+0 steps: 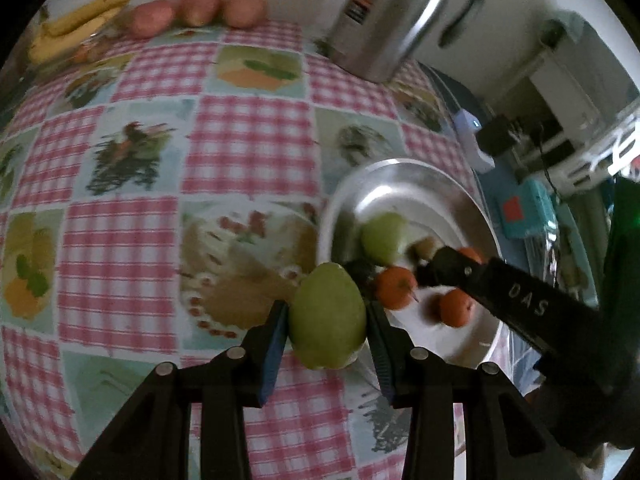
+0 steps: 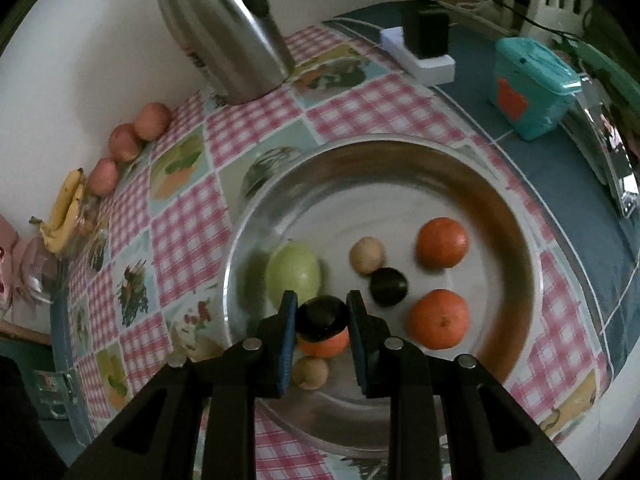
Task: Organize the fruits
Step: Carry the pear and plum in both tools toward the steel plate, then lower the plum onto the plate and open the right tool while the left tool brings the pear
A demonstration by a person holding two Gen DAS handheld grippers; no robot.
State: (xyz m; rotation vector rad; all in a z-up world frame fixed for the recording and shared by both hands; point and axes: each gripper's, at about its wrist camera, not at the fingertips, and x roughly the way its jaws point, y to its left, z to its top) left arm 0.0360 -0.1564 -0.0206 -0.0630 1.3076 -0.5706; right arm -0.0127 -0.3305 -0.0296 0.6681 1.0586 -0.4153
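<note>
- The left tool (image 1: 327, 320) grips a green pear (image 1: 327, 322) above the table (image 1: 248, 140), just beside the steel tray's (image 2: 516, 248) rim.
- The right tool (image 2: 322, 320) clamps a dark round fruit (image 2: 321, 316) over the tray.
- In the tray: another pear (image 2: 293, 274), three oranges (image 2: 442, 242), two brownish fruits (image 2: 367, 255), one dark fruit (image 2: 389, 286).
- Along the table's far edge: bananas (image 1: 76, 24), three apples (image 1: 199, 5), a steel kettle (image 1: 388, 20).

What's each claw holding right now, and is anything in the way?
Left gripper shut on green pear, beside steel tray. Right gripper shut on dark round fruit, over tray. Path clear; oranges below.
</note>
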